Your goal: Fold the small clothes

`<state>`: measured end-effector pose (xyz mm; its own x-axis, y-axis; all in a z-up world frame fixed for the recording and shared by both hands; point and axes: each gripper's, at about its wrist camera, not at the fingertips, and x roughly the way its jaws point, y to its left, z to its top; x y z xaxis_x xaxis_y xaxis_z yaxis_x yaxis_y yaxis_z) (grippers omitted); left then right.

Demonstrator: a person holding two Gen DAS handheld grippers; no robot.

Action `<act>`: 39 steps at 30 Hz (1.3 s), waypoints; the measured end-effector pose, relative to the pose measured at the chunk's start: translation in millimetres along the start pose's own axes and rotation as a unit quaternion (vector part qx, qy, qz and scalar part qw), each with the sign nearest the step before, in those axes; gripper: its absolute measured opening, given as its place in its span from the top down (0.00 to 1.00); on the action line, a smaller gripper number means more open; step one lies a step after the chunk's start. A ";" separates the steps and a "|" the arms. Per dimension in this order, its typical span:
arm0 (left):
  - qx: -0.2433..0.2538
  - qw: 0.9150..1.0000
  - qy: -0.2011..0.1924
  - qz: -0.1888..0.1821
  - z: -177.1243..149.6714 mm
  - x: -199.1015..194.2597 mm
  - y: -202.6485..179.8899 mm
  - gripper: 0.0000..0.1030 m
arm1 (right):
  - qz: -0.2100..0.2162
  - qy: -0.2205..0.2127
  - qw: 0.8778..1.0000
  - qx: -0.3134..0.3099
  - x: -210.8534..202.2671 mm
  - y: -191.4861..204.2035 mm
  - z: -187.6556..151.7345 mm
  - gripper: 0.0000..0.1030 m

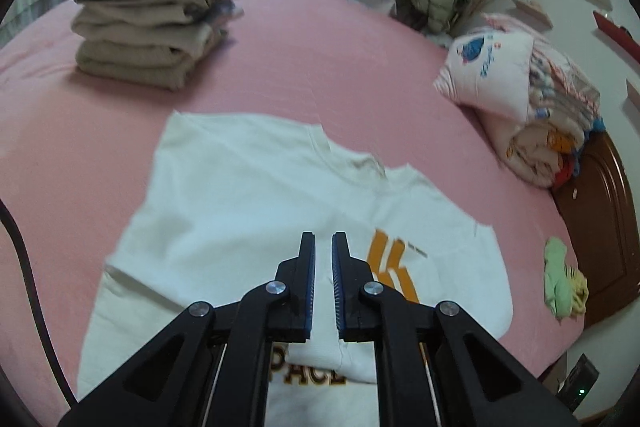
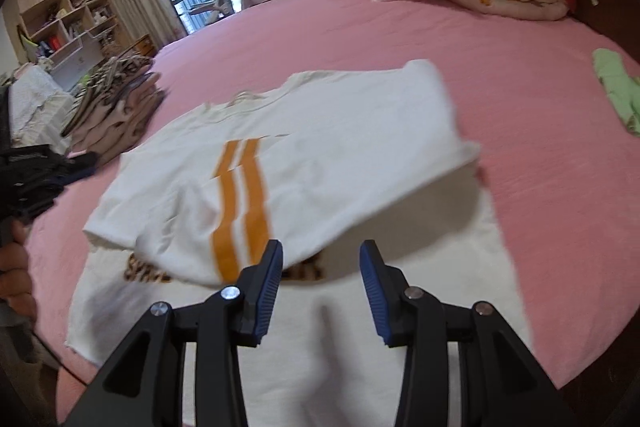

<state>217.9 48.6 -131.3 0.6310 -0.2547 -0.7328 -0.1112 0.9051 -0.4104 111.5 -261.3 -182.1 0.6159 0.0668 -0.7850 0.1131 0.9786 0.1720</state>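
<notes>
Around my cream T-shirt with orange stripes [image 1: 248, 195] the pink bed sheet [image 1: 328, 67] lies bare on every side. The stack of folded beige and striped clothes [image 1: 148, 27] blocks the far left; the rolled printed quilt [image 1: 560, 123] and small green cloth [image 1: 558, 279] block the right.

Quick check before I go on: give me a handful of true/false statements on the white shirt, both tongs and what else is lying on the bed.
1. The white shirt lies on a pink bed sheet. True.
2. The right tongs are clamped on the shirt. False: they are open, with nothing between the pads.
3. The left tongs stand with a narrow gap over the shirt. True; no cloth shows between them.
4. The shirt carries blue stripes. False: the stripes are orange.
5. A pile of folded clothes sits on the bed beyond the shirt. True.
6. The green garment lies on top of the shirt. False: it lies apart, near the bed's edge.
</notes>
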 end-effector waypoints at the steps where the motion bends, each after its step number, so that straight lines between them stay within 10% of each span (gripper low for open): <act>1: 0.000 1.000 -0.003 0.000 2.5 -2.3 1.7 0.94 | -0.018 -0.006 1.000 0.005 0.7 -7.8 2.0 0.43; 5: 0.000 0.999 0.029 -0.018 1.8 4.8 8.4 0.89 | -0.041 -0.009 0.998 0.052 2.4 -42.0 9.0 0.40; 10: 0.024 0.993 0.103 -0.045 -7.4 45.4 13.1 0.53 | -0.031 -0.013 0.996 0.078 -2.6 -56.1 7.8 0.40; 20: 0.041 0.962 0.240 -0.123 -20.0 122.9 26.0 0.52 | -0.018 -0.002 0.998 0.066 2.5 -44.5 2.8 0.40; 39: -0.025 0.939 0.273 -0.208 -32.7 130.6 40.7 0.33 | -0.008 0.003 0.998 0.059 4.8 -36.1 -0.7 0.40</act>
<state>270.7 41.0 -261.5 0.1411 -0.7318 -0.6668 0.0124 0.6748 -0.7379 109.8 -296.2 -192.5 0.6085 0.0530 -0.7918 0.2148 0.9495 0.2286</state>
